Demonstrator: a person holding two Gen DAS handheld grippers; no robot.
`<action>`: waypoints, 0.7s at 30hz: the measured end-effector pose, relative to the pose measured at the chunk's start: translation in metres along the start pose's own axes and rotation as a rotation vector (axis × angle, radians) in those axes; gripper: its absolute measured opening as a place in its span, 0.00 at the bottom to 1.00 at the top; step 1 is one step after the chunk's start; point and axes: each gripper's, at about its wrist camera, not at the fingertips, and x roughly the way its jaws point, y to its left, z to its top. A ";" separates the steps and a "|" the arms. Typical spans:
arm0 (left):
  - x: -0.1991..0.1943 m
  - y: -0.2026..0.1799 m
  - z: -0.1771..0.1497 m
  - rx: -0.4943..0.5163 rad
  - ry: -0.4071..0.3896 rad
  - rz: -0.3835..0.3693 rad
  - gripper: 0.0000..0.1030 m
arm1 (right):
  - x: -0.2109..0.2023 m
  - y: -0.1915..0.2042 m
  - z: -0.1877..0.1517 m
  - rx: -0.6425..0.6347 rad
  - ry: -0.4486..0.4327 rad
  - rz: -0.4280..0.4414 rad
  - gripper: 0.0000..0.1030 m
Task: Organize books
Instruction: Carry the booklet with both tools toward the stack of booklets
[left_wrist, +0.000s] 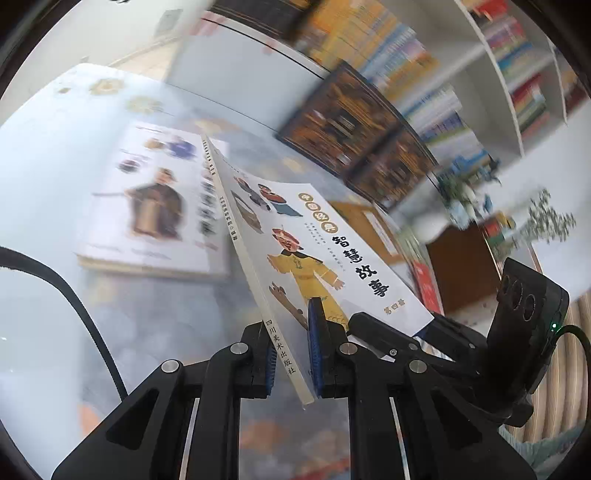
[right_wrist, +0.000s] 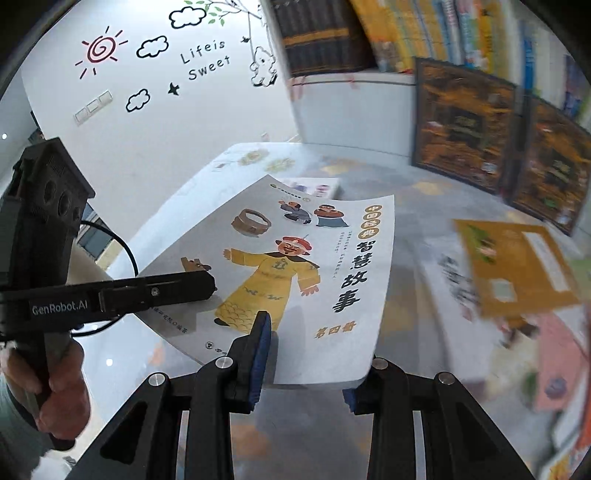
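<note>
A blurred bookshelf (left_wrist: 436, 66) rises beyond the table (left_wrist: 44, 177). Clear of the table, a white storybook (right_wrist: 295, 273) hangs tilted, its long axis running away from both claws toward the shelf. The left gripper (left_wrist: 290, 354) clamps its spine end; the right gripper (right_wrist: 303, 373) pinches the near bottom edge, probably the firmer hold.

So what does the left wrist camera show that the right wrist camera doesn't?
Only the left wrist view shows the held book's spine edge-on and a second white book lying flat on the table. Only the right wrist view shows the wall drawings and the person's hand. Both show the held book, gripped by the left gripper and right gripper.
</note>
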 end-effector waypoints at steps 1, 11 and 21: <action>0.000 0.011 0.006 -0.012 -0.004 0.003 0.12 | 0.011 0.005 0.007 0.004 0.008 0.004 0.32; 0.020 0.103 0.050 -0.103 0.013 -0.021 0.12 | 0.090 0.037 0.052 0.037 0.066 -0.024 0.32; 0.046 0.147 0.074 -0.122 0.058 -0.004 0.14 | 0.141 0.039 0.072 0.097 0.134 -0.046 0.32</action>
